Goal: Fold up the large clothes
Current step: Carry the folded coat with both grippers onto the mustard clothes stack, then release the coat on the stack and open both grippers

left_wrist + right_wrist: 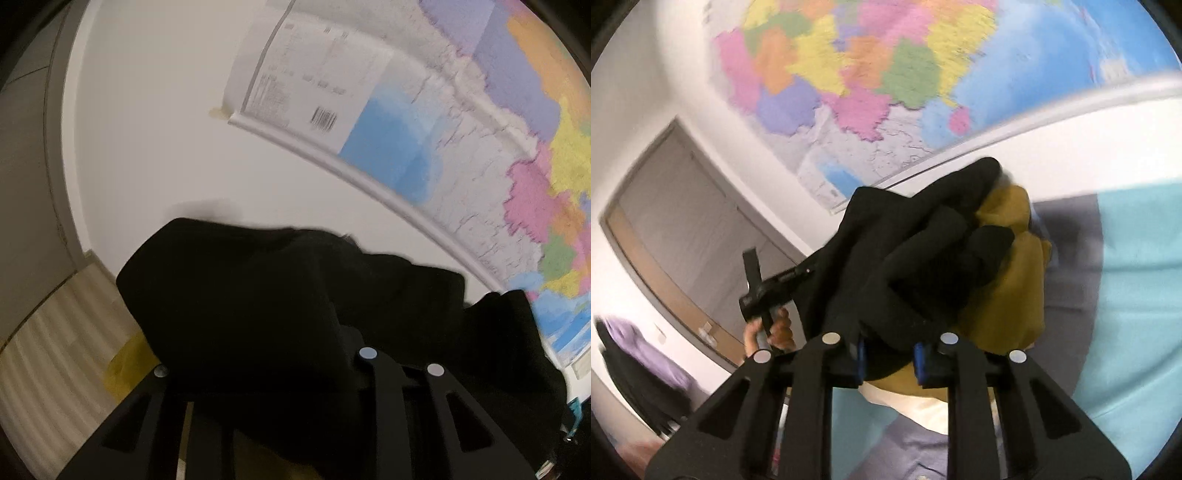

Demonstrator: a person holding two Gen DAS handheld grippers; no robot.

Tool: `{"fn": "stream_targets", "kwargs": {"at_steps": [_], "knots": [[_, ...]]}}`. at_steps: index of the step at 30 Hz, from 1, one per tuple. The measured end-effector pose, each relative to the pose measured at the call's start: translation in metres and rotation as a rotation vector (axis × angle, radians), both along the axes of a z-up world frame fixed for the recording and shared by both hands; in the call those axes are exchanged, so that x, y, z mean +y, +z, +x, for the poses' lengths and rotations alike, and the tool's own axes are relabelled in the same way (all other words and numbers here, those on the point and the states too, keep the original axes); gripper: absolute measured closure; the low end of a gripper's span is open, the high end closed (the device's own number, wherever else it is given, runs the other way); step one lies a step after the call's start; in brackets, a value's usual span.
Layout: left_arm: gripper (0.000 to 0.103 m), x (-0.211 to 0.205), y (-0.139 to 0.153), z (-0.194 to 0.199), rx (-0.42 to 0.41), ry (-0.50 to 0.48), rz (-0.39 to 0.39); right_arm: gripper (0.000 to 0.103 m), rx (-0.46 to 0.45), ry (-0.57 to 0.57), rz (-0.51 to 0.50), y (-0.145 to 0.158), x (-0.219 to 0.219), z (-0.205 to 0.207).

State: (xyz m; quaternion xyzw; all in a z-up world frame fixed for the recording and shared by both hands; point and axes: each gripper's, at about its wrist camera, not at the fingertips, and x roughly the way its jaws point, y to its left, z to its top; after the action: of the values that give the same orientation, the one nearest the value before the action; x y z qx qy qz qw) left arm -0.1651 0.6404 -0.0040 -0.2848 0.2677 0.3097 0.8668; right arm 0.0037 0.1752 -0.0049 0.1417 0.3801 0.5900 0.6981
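I have the black garment [923, 254] pinched in the right gripper [888, 360], bunched straight ahead over mustard cloth [1008, 280]; left gripper [266, 363] is buried under it, grip unreadable.

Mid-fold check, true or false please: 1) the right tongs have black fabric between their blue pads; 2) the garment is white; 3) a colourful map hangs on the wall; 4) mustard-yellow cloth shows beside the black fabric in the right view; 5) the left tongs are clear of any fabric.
1) True: the right tongs have the black garment bunched between the blue pads.
2) False: the garment is black.
3) True: the map hangs on the white wall.
4) True: mustard-yellow cloth lies beside it.
5) False: black fabric drapes over the left tongs, hiding their tips.
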Motion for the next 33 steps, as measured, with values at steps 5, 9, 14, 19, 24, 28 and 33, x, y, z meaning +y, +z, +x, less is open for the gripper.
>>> {"fn": "stream_targets", "kwargs": {"at_steps": [5, 9, 14, 19, 24, 28, 33], "knots": [[0.063, -0.013, -0.014, 0.0, 0.112, 0.045, 0.046, 0.07, 0.07, -0.006, -0.167, -0.032, 0.007, 0.01], [0.037, -0.031, 0.009, -0.029, 0.081, 0.108, 0.091, 0.058, -0.091, -0.069, -0.191, -0.002, -0.009, -0.003], [0.021, -0.083, 0.043, -0.077, 0.008, 0.16, 0.301, 0.056, -0.318, -0.148, -0.156, 0.036, -0.034, -0.027], [0.011, -0.155, 0.049, -0.059, -0.016, -0.058, 0.41, 0.044, -0.478, -0.05, -0.168, 0.038, 0.005, -0.056], [0.011, -0.19, 0.023, -0.012, 0.018, -0.192, 0.395, 0.05, -0.46, 0.003, -0.237, 0.012, 0.046, -0.054], [0.011, -0.191, -0.007, 0.016, 0.087, -0.203, 0.352, 0.051, -0.442, 0.013, -0.281, -0.007, 0.054, -0.05], [0.012, -0.198, -0.012, 0.015, 0.093, -0.148, 0.365, 0.045, -0.467, 0.009, -0.263, 0.003, 0.041, -0.063]]}}
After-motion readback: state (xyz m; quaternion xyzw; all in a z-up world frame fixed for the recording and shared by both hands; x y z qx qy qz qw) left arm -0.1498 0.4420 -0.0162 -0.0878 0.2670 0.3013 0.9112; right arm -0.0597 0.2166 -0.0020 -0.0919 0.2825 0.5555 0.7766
